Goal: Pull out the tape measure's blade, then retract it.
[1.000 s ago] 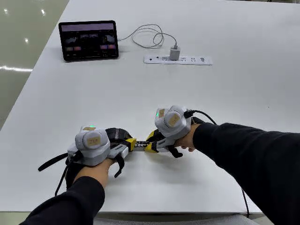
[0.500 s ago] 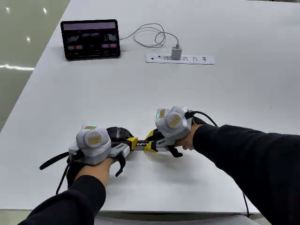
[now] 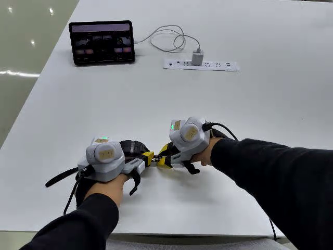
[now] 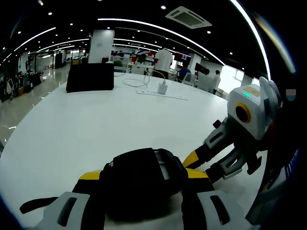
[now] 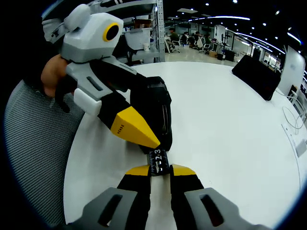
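Right gripper (image 5: pixel 159 170): fingers (image 5: pixel 138 171) clenched on the blade (image 5: pixel 158 161), pinching it flat near its end, "2 3" print showing just above the yellow tips. Left gripper (image 4: pixel 144 175): fingers (image 4: pixel 89 175) clamped round the black tape measure case (image 4: pixel 141 184), one each side of the body. Only a short stub of blade is out btwn the two grippers, which sit nearly tip to tip, lower centre of the head view.

Doing it well (my read): can't tell from this moment alone if the pull is starting or the retract is finishing. Either way, keep the left grip firm and the case steady on the worktop (image 3: pixel 156 99), and move the right gripper only. Go straight along the blade line w/ no twist, so the blade doesn't kink or drag at the mouth. If feeding back in, go slow and don't release early, or the spring would likely snap the end into the case. The pinch is narrow, so slip is the main risk.

Orientation: in the head view the blade's long axis runs approx left-right across the frame, case at frame left w/ its mouth facing frame right toward the right gripper. In the right gripper view the blade runs from bottom centre up to the case. The case seems to rest on the worktop; flat or on edge, can't say.

Further out: tablet (image 3: pixel 102 41) upper left, power strip (image 3: pixel 202 64) upper centre, both well apart from the work.
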Available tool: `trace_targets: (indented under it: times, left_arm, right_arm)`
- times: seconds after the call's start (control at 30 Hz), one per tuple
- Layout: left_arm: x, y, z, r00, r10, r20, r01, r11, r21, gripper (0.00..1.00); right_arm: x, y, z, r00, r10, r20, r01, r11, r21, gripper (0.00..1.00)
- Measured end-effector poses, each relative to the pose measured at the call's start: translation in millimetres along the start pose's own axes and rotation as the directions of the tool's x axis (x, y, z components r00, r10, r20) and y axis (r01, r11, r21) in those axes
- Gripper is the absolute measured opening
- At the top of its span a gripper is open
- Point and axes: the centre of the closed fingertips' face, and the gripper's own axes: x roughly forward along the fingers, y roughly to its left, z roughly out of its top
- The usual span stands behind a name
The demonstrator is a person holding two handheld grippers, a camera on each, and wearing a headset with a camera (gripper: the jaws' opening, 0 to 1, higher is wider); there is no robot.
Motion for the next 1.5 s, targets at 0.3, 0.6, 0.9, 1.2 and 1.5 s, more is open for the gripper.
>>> trace_targets:
  times: [0.3, 0.6, 0.9, 1.2, 1.5]
  left_arm:
    - [0.0, -0.1, 0.2, 1.0000, -0.005, 0.001, 0.005, 1.000, -0.003, 0.60]
    - [1.2, 1.2, 0.0, 1.0000, -0.007, 0.001, 0.007, 1.000, -0.004, 0.60]
    - [1.8, 1.2, -0.3, 1.0000, -0.008, 0.001, 0.009, 1.000, -0.004, 0.60]
    - [2.2, 0.8, -0.2, 1.0000, -0.010, 0.000, 0.010, 1.000, 0.000, 0.60]
    - [2.1, 0.7, -0.2, 0.9999, -0.010, -0.002, 0.010, 1.000, -0.002, 0.60]
  right_arm:
    - [6.4, 1.8, 7.4, 1.0000, 0.001, 0.007, -0.001, 1.000, 0.010, 0.10]
    - [10.1, 2.2, 11.5, 0.9999, 0.002, 0.011, -0.002, 1.000, -0.010, 0.10]
    - [11.1, 1.5, 11.3, 0.9999, 0.006, 0.009, -0.006, 1.000, -0.003, 0.11]
    - [11.9, 1.2, 10.7, 1.0000, 0.005, 0.008, -0.005, 1.000, 0.003, 0.11]
    - [12.4, 1.5, 10.6, 0.9999, 0.010, 0.009, -0.010, 1.000, 0.014, 0.11]
